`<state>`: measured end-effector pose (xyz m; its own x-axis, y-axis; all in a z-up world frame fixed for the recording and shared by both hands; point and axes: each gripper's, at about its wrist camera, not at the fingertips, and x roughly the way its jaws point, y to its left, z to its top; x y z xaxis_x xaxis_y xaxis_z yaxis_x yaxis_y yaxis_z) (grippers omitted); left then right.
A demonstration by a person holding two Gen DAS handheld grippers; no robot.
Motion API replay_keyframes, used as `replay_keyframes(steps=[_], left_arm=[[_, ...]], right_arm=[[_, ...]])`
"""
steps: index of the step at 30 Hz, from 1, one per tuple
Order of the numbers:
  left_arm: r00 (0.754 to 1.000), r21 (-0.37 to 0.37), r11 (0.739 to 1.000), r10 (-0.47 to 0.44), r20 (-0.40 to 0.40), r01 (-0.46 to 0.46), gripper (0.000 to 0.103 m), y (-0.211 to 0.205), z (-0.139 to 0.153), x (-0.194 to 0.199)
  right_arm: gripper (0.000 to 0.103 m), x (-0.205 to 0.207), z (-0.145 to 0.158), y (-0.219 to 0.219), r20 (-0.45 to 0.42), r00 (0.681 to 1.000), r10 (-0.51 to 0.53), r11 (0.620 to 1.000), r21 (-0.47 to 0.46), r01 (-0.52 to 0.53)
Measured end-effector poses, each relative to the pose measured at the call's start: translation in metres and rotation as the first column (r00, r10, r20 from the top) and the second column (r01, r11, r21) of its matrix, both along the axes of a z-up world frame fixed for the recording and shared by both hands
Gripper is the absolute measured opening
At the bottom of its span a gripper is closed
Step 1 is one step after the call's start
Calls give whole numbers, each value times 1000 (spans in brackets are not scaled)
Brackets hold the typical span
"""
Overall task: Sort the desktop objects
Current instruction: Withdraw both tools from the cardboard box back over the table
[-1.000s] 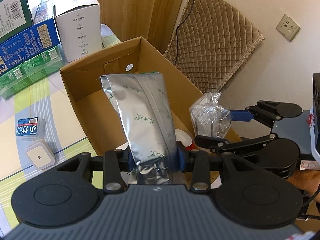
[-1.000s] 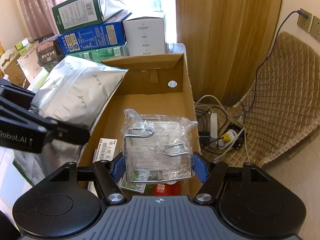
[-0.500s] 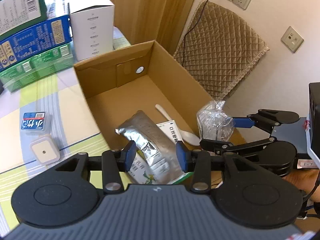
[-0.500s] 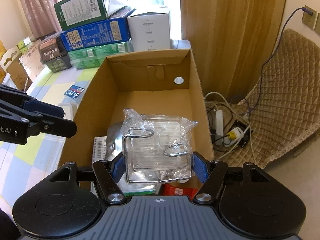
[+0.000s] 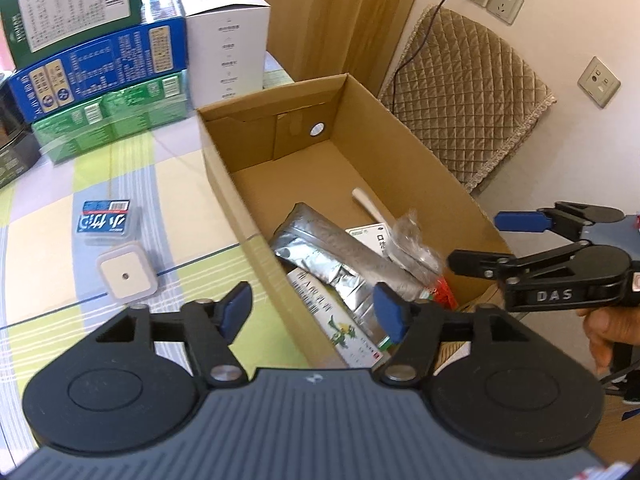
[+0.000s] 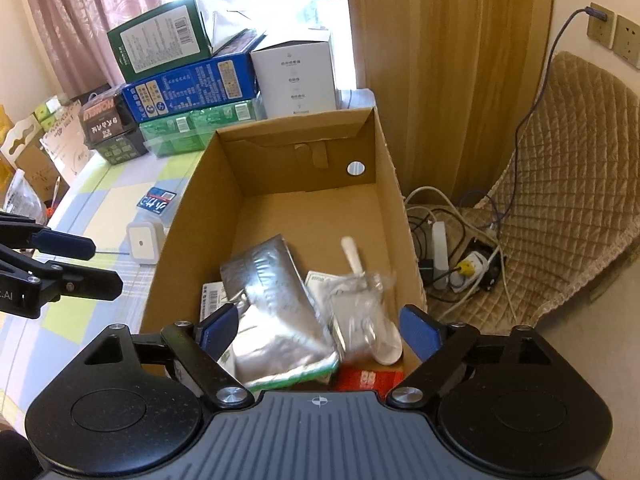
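Both drops just happened — the left gripper (image 5: 316,312) has let go of the foil pouch (image 5: 340,252) and its jaws have just been opening; they now stand apart with nothing pressed between the pads, only the near corner of the cardboard box (image 5: 240,184) showing through the gap. The right gripper (image 6: 318,330) has released the clear plastic packet (image 6: 362,308) with the wire rack in it, its jaws have just been opening too and now gape empty above the box. The packet looks blurred, so I judge it is barely settled. That makes two more desktop items sorted into the box. Inside the box, near end: the pouch lies flat at about 7 o'clock, the packet beside it at 5 o'clock, overlapping a white spoon (image 6: 352,256); printed paper cartons (image 5: 344,328) and something red (image 6: 368,378) lie underneath. The far half of the box floor is bare. Left on the table, at 9 o'clock of the box: a small blue box (image 5: 106,222) and a white square plug-in (image 5: 126,278) — likely next.
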<state>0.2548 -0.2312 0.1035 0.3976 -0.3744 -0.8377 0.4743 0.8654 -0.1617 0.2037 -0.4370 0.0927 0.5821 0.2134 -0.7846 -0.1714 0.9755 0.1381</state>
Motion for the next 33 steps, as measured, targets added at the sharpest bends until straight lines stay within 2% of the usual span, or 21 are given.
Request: replay_keyframes(steps=[4,9,11,15,17,22,33], left_arm=[[1000,7,1000,8,26,-8,80,14,4,-13],[998,3,999,54,22,-54,85,46,4,-30],[997,9,997,75,26,-76,91,60,6,-36],[993,19,993,113,44,-114,96,86,9,-50],[991,24,992,126,52,-128,101,98,10,-57],[987,57,988,142,75,-147,101,125,13,-76],[972,65,973,215,93,-221,101,180,16,-98]], right_arm=[[91,-17,8,6,14,1000,4,1000,9,-4],[97,-36,14,22,22,999,29,1000,5,-29],[101,-43,14,28,18,999,34,999,7,-34],[101,-55,15,41,12,999,44,999,3,-44],[101,-61,16,49,12,998,54,999,1,-54],[101,-72,21,68,17,997,78,997,-12,-78],[101,-86,22,110,15,992,128,992,-18,-127]])
